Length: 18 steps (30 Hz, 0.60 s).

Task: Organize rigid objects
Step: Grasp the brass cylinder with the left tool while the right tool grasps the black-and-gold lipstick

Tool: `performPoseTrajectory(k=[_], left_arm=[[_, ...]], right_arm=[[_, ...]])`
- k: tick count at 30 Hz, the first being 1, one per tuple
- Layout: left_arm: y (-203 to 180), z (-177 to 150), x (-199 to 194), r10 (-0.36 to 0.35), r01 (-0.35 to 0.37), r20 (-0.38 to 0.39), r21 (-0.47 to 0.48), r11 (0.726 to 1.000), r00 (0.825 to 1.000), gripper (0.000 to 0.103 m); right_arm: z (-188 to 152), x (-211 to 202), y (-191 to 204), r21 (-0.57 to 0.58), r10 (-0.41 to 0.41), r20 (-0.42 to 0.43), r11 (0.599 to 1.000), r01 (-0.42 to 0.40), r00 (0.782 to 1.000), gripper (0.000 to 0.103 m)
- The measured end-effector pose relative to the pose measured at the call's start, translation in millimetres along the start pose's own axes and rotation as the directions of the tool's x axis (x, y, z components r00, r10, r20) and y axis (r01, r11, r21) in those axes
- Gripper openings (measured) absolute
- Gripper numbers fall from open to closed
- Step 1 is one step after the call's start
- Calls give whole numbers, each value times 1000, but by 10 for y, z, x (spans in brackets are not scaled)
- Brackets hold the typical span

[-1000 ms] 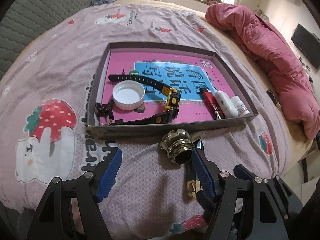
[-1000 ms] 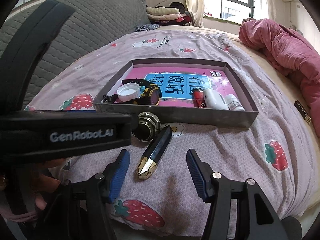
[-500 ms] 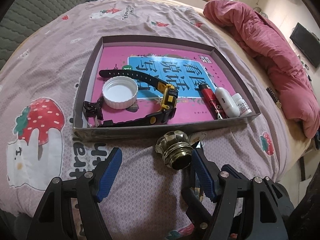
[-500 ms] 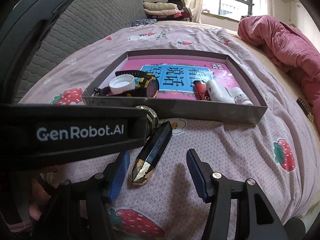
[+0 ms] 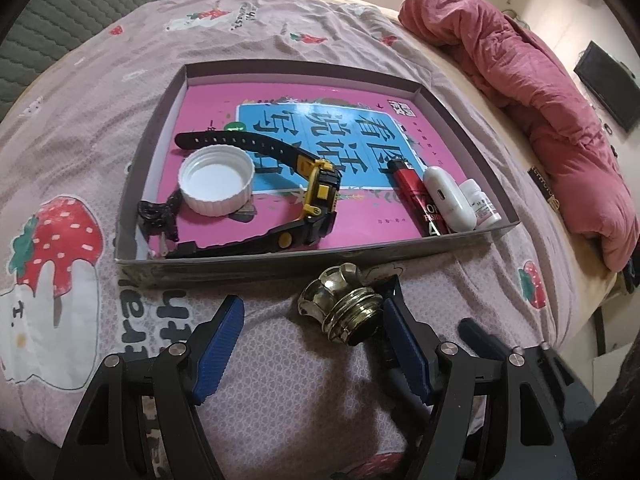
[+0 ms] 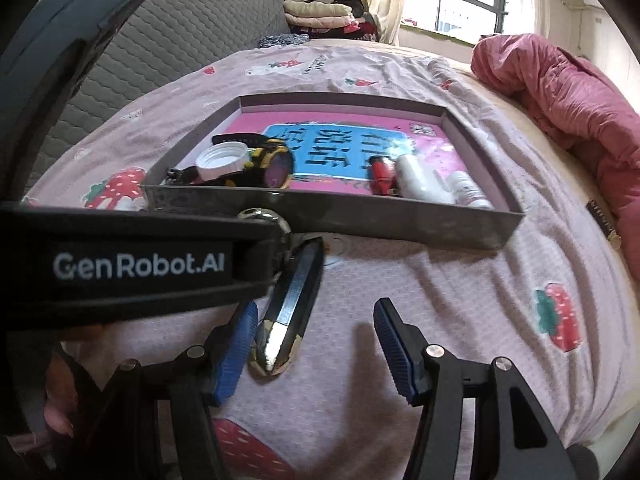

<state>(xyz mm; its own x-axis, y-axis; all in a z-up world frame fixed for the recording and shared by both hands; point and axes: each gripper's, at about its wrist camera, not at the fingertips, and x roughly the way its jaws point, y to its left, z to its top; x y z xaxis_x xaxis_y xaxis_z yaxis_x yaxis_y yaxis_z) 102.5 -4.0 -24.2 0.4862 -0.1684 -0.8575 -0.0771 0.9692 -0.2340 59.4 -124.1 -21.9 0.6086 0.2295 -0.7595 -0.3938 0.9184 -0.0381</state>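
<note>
A brass knob (image 5: 340,312) lies on the strawberry bedsheet just in front of the grey tray (image 5: 304,264). My left gripper (image 5: 312,300) is open around it, and the knob sits close to the right finger. In the right wrist view a dark faceted stick with a gold tip (image 6: 288,312) lies between the fingers of my open right gripper (image 6: 316,312), near the left pad. The left gripper's body (image 6: 140,264) crosses that view and hides most of the knob (image 6: 260,216).
The tray (image 6: 400,220) holds a pink book, a black and yellow watch (image 5: 320,196), a white cap (image 5: 216,180), a black clip (image 5: 158,216), a red lighter (image 5: 416,196), a white case (image 5: 448,196) and a small bottle (image 5: 480,204). A pink duvet (image 5: 540,112) lies at the right.
My left gripper has come lower and nearer the tray, with the knob still between its fingers. The dark stick now sits closer to my right gripper's left finger.
</note>
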Motion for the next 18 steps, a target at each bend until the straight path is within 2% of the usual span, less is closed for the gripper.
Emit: performPoseTrajectory(k=[4,10,14,18], left_arm=[[-19,-4,40,-12,12,-5,7,1000,1000,74],[-47,-22,133,-16,17,-27,38,999,1000,74],[-28,-2,172,3,-2,-25,56,998,1000,74],[13,18,227,-11,13,-40,47,999,999,74]], right_arm=[[25,-44,-75,4,-25,23,1000,25,999,59],[79,90,-106,45,57,1,997,-57,998,59],[79,186,-43,35,69,-25,997,-68,997,59],[64,277,9,25,63,-43,998,-62,997,59]])
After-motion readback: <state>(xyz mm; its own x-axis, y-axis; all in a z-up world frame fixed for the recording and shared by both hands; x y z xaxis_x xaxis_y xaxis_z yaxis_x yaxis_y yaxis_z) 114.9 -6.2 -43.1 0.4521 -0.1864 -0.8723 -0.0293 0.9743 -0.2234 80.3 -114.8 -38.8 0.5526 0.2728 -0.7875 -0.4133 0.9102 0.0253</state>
